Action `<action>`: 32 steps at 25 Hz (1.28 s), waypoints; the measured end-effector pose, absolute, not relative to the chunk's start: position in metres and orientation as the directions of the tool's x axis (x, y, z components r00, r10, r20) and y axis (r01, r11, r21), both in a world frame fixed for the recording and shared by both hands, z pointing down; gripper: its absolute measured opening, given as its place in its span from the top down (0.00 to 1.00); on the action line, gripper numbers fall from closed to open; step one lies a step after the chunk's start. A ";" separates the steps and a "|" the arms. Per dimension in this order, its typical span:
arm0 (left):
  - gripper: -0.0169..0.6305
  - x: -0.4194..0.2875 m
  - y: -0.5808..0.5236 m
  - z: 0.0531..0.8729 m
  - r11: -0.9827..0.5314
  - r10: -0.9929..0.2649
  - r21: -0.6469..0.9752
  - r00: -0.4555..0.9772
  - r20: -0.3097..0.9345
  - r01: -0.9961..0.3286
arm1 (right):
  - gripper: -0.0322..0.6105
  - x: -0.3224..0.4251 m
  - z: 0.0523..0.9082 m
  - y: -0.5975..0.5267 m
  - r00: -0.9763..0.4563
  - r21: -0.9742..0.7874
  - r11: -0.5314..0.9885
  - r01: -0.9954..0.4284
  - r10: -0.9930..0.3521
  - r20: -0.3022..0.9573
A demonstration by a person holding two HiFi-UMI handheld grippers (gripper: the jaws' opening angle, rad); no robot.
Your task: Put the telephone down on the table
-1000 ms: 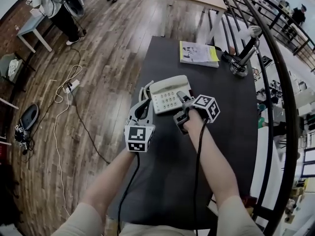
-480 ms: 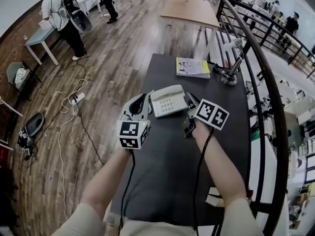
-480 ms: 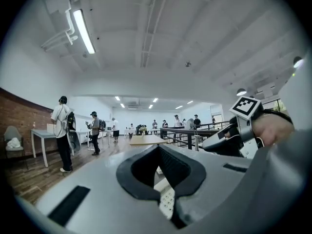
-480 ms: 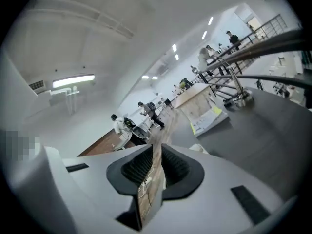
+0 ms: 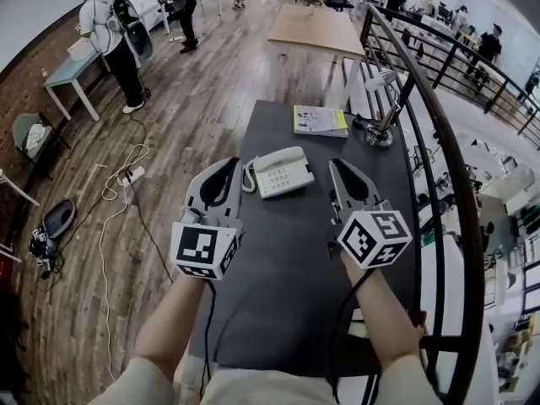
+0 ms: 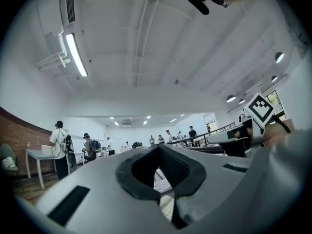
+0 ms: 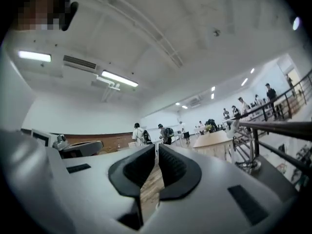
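Note:
The white telephone (image 5: pixel 281 172) lies flat on the dark table (image 5: pixel 287 260), its handset in the cradle and its cord curled at its left side. Both grippers are held up well above the table, on either side of the telephone and apart from it. My left gripper (image 5: pixel 224 167) (image 6: pixel 158 147) points level into the room with its tips together and nothing in them. The jaws of my right gripper (image 5: pixel 339 169) (image 7: pixel 157 147) are closing, with only a thin slit left between the pads and nothing there.
A yellow-edged booklet (image 5: pixel 319 120) and a desk lamp (image 5: pixel 380 129) sit at the table's far end. A curved black railing (image 5: pixel 439 142) runs along the right. A wooden table (image 5: pixel 319 30) stands beyond, people (image 5: pixel 118 40) at the far left, cables (image 5: pixel 118 175) on the floor.
Both grippers have lifted away from the telephone toward the camera. The right gripper has rolled over and its jaws have closed. The telephone stays on the table.

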State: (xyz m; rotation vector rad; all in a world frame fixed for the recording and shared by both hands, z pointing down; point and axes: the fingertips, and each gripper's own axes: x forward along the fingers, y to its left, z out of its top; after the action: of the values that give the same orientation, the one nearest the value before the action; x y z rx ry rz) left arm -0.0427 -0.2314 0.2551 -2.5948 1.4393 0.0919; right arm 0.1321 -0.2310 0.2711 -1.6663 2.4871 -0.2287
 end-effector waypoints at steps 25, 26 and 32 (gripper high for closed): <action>0.97 -0.037 -0.117 0.339 -0.578 -0.814 -0.108 0.581 0.009 -0.809 | 0.95 0.128 0.342 -0.077 -0.289 0.108 0.287 -0.952 -0.957 -0.003; 0.97 -0.036 -0.117 0.337 -0.576 -0.816 -0.105 0.578 0.007 -0.811 | 0.95 0.129 0.342 -0.077 -0.289 0.108 0.287 -0.952 -0.957 -0.001; 0.97 -0.034 -0.120 0.337 -0.577 -0.815 -0.104 0.579 0.013 -0.810 | 0.95 0.126 0.335 -0.081 -0.301 0.127 0.298 -0.946 -0.954 -0.004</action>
State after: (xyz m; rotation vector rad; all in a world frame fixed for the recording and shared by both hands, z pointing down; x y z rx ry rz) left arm -0.0340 -0.1196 0.3371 -2.7142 1.3999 -0.0913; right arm 0.1256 -0.0815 0.3354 -1.8977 2.5886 0.1686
